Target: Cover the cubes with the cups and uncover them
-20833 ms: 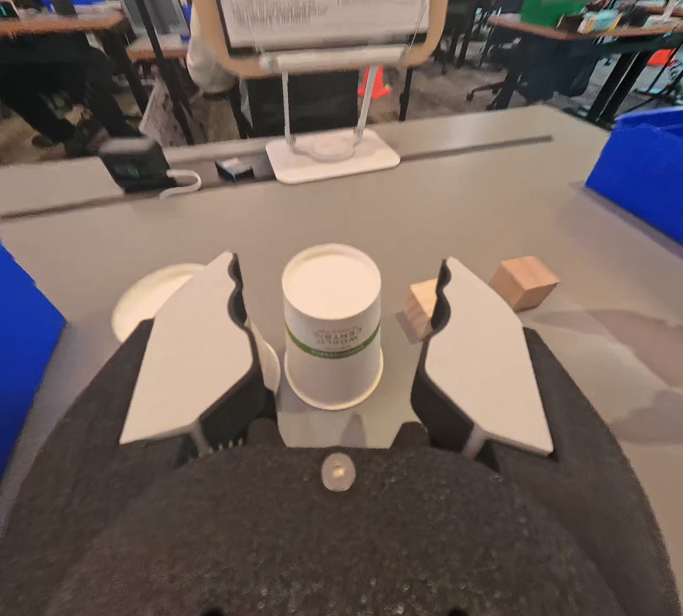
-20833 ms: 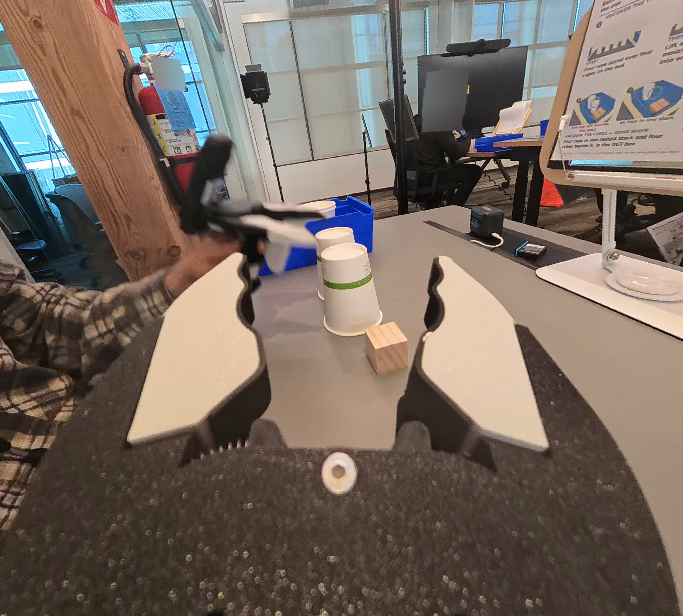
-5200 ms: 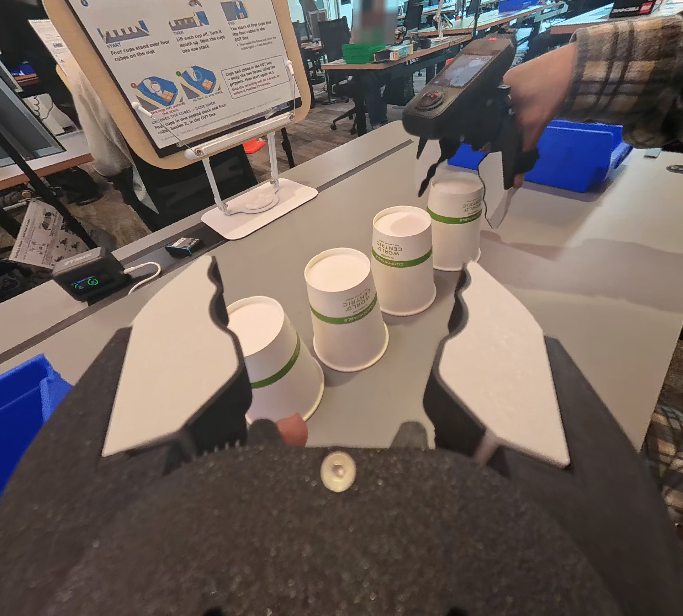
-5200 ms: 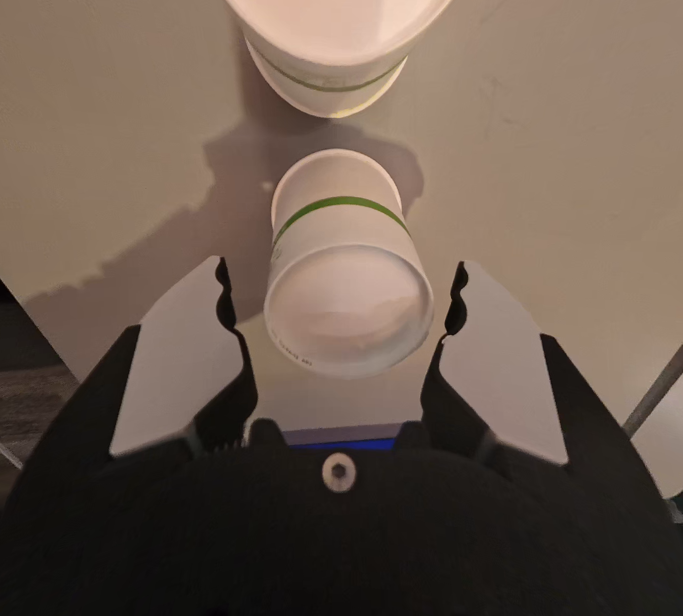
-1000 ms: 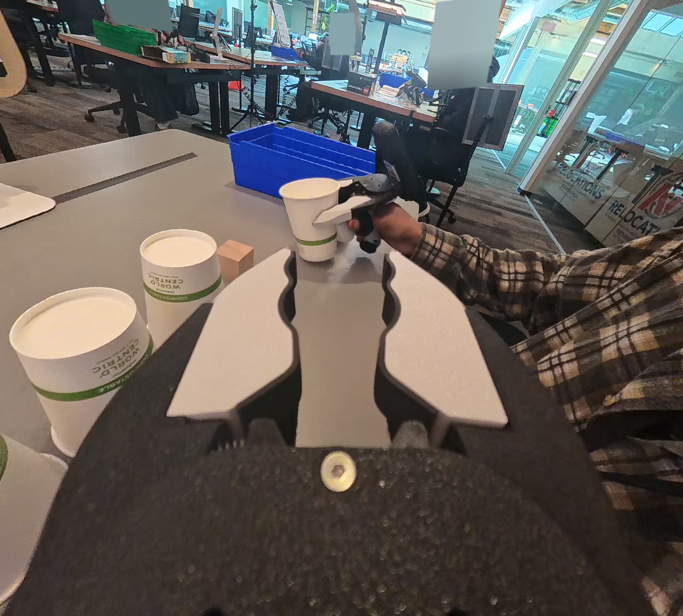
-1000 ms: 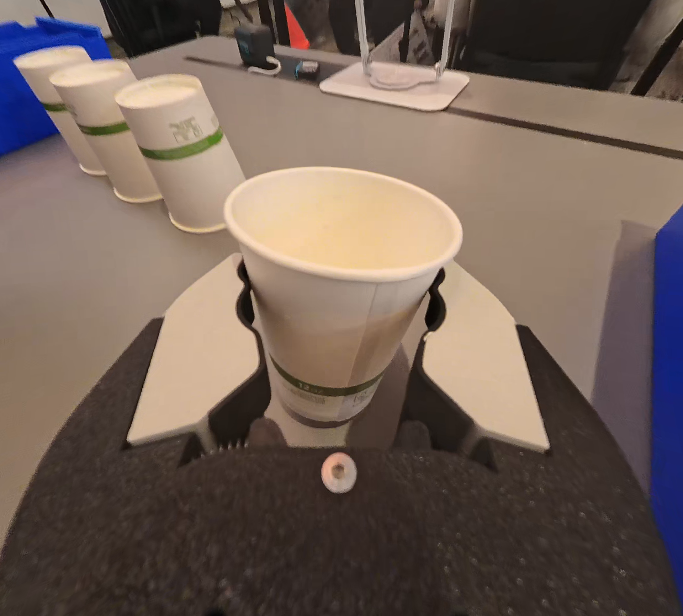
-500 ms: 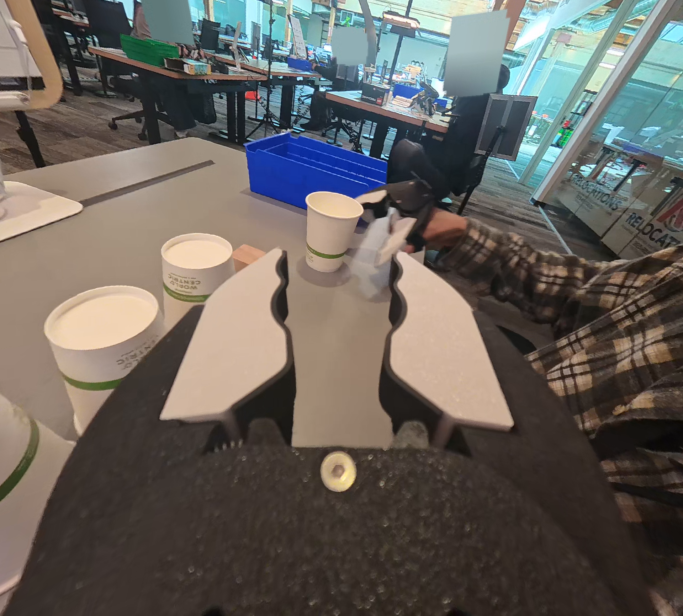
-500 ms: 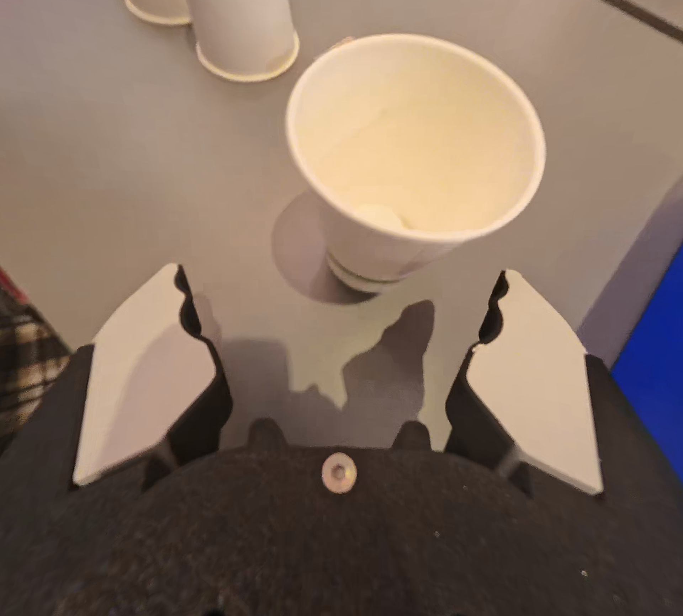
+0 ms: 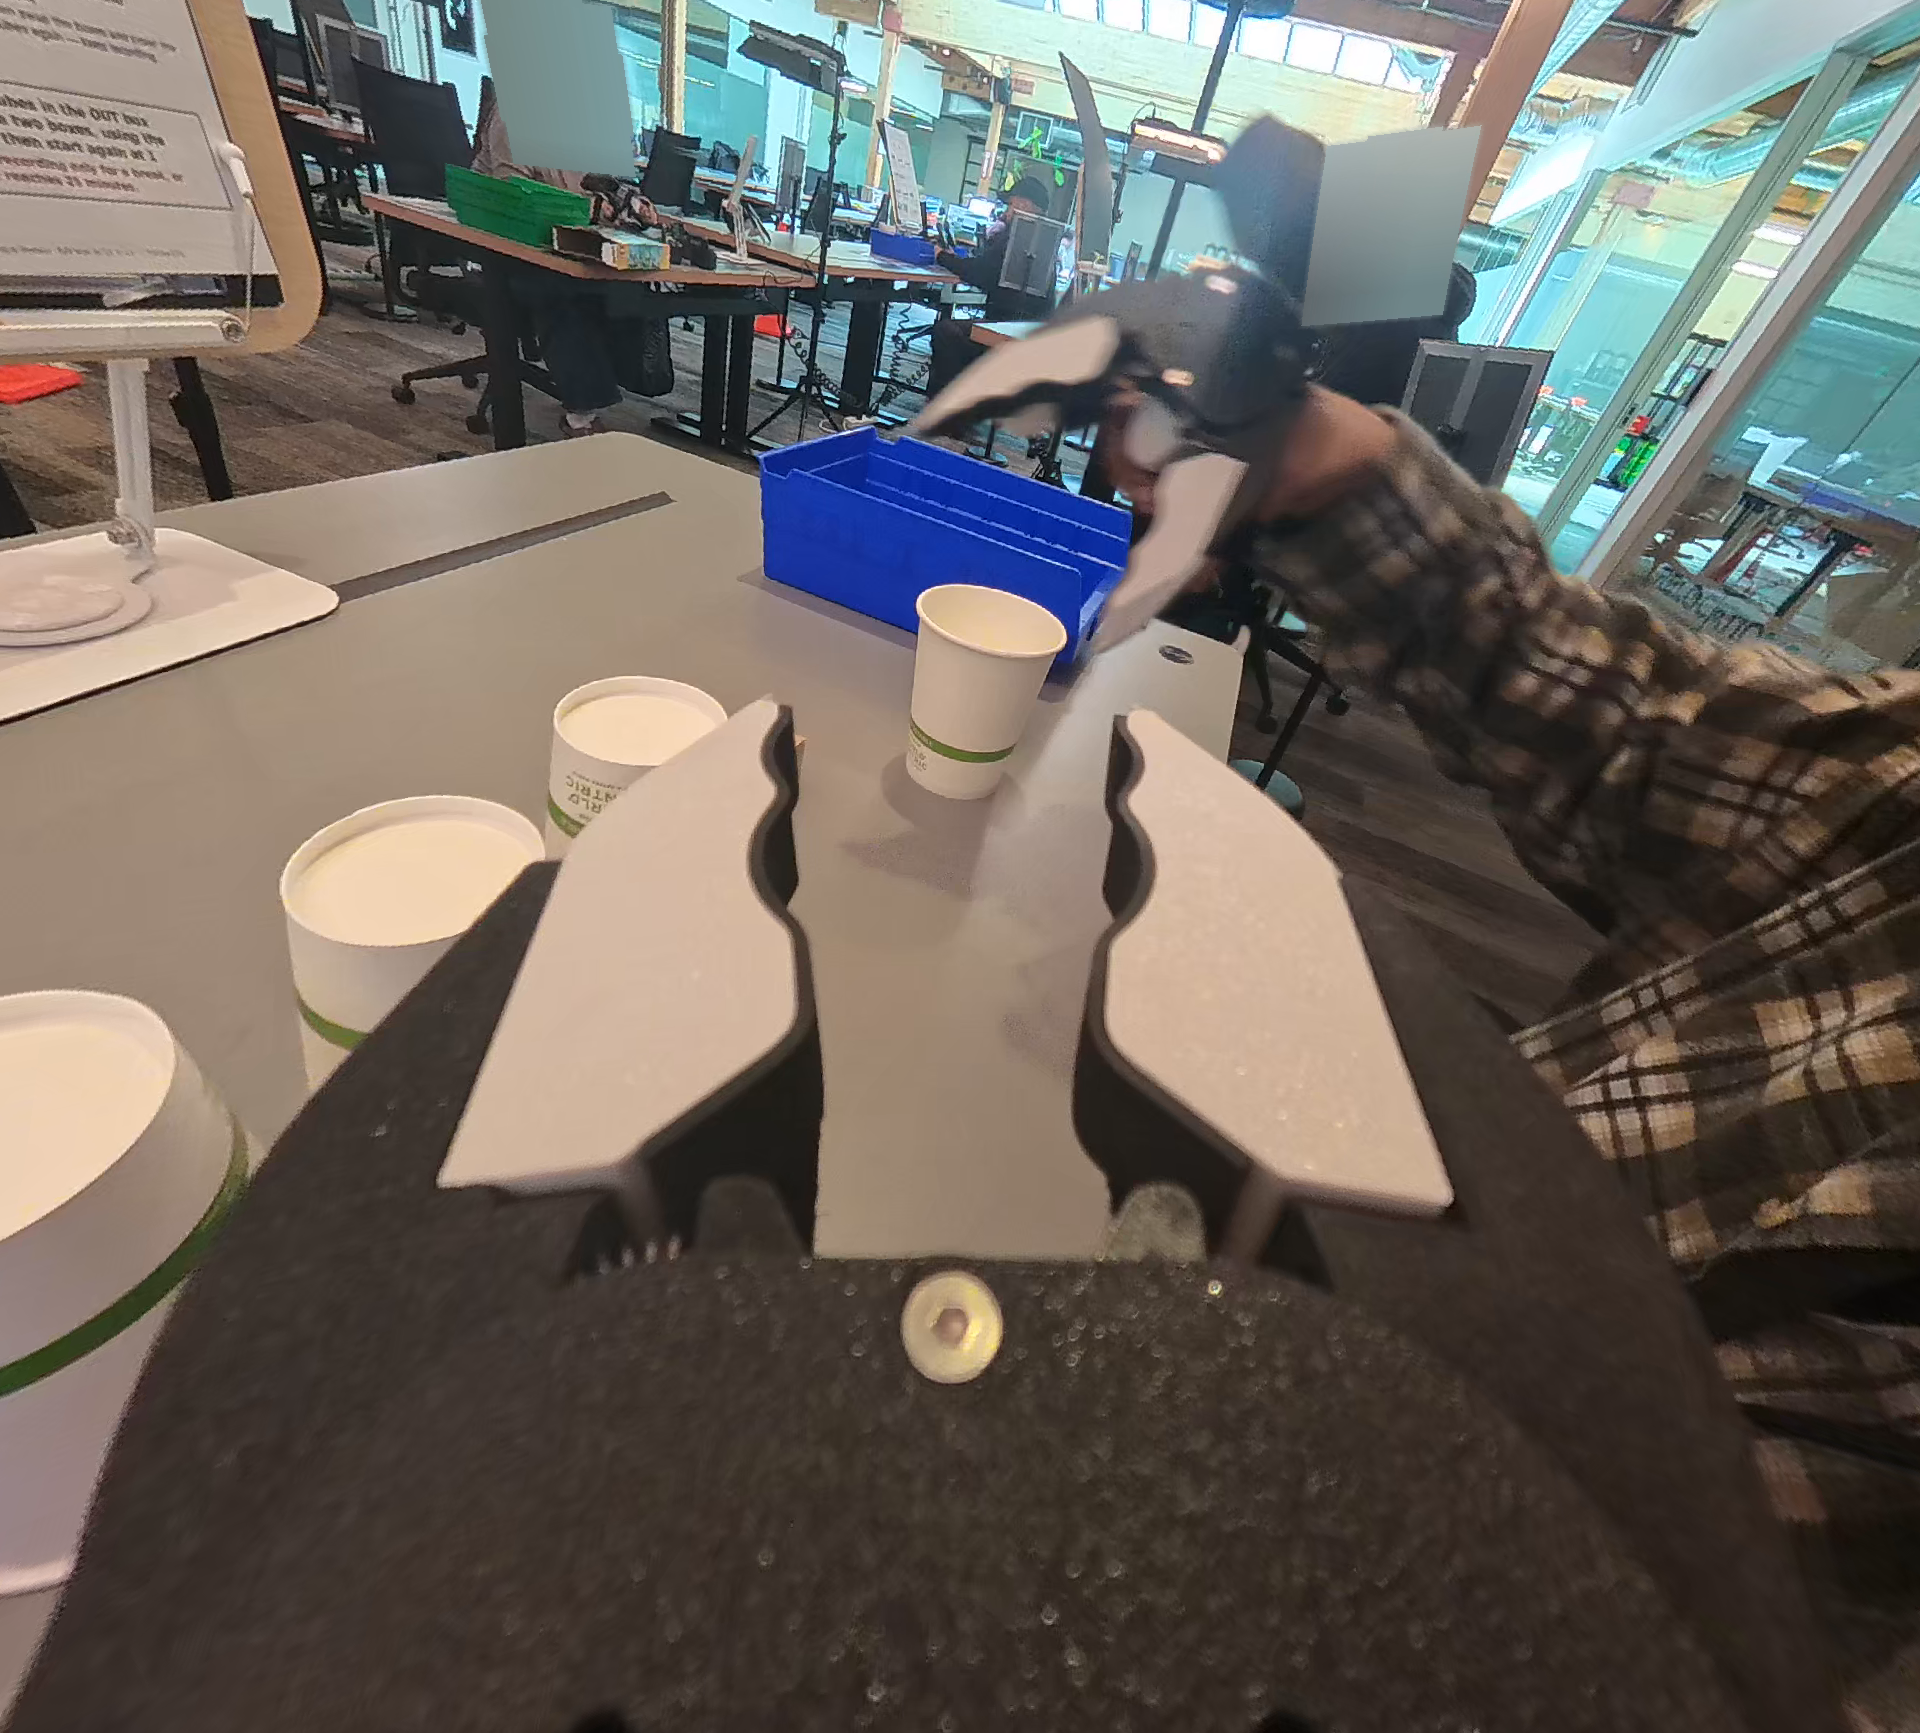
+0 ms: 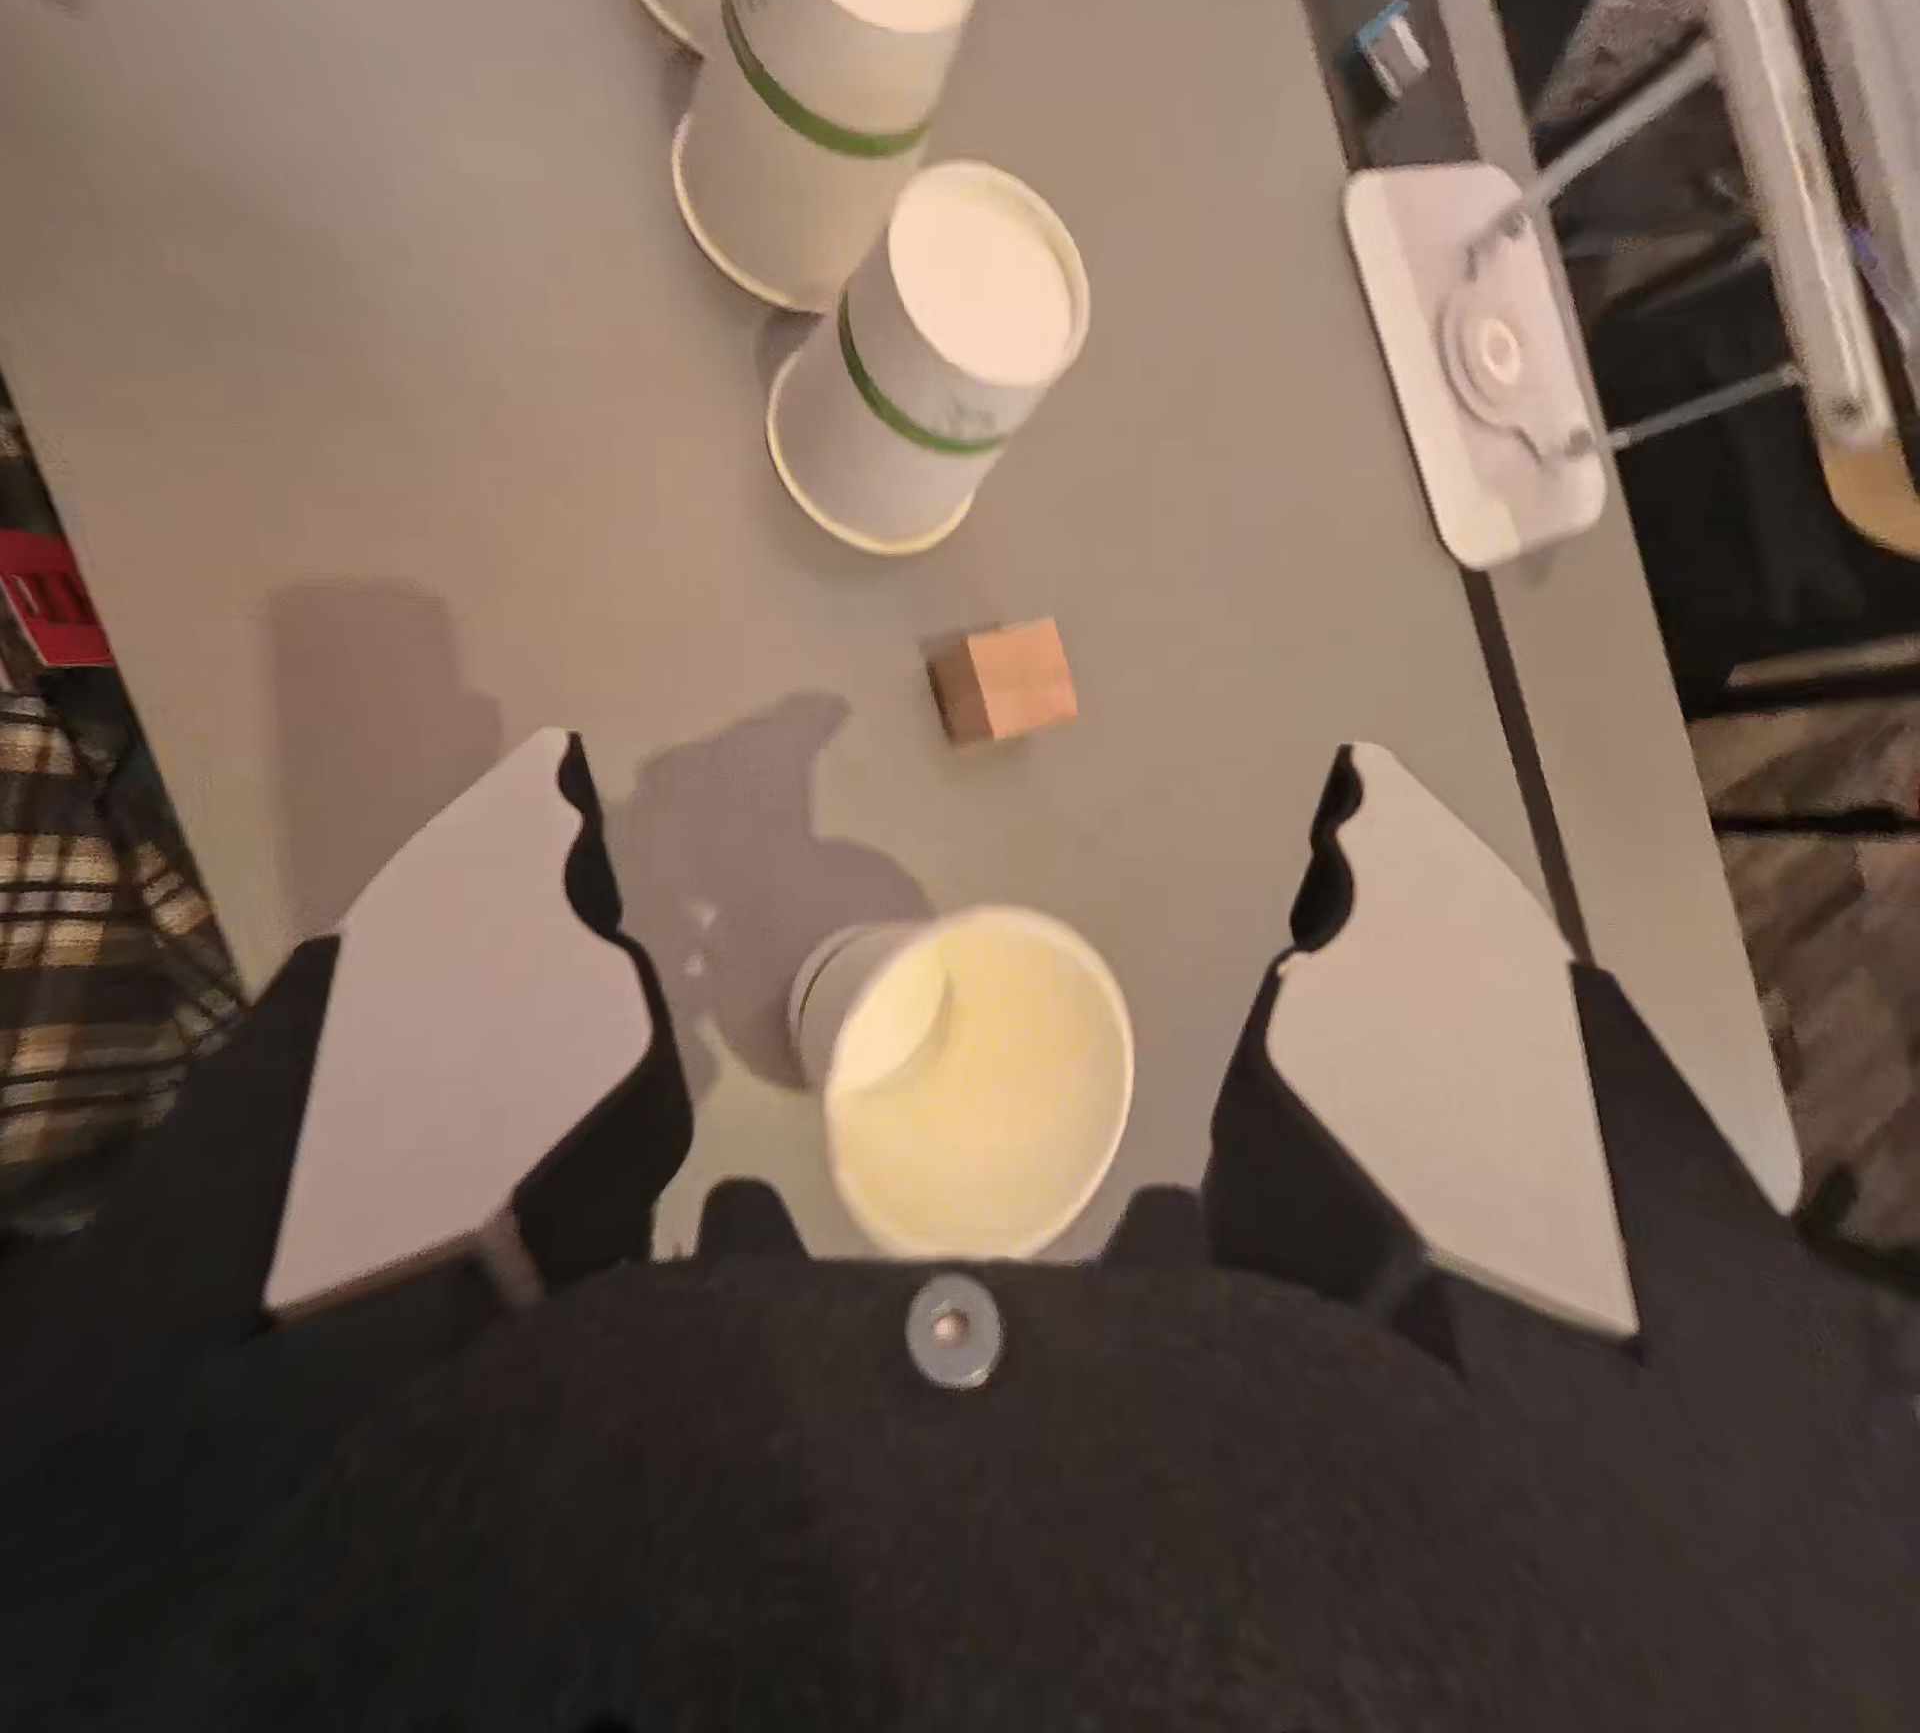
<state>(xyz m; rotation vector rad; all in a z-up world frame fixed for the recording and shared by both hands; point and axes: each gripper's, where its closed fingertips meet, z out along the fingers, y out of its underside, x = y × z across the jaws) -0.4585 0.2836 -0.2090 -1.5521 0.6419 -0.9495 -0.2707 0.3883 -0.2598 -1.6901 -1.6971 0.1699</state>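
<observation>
The right claw (image 10: 956, 842) hangs wide open, empty, above the upright cup (image 10: 971, 1075) standing near the counter's (image 10: 436, 312) edge; a wooden cube (image 10: 1003, 681) lies bare beside it. The left claw (image 9: 951, 753) is partly open, touching nothing.

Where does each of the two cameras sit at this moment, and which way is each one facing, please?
Left wrist view: sits low over the table, facing level along the open left gripper toward the upright cup and blue bin; the right gripper and a plaid sleeve show.
Right wrist view: sits high, facing straight down between the open right gripper's fingers at the upright cup, a wooden cube and upside-down cups.
Shared: the upright cup, upside-down cups and table.
</observation>
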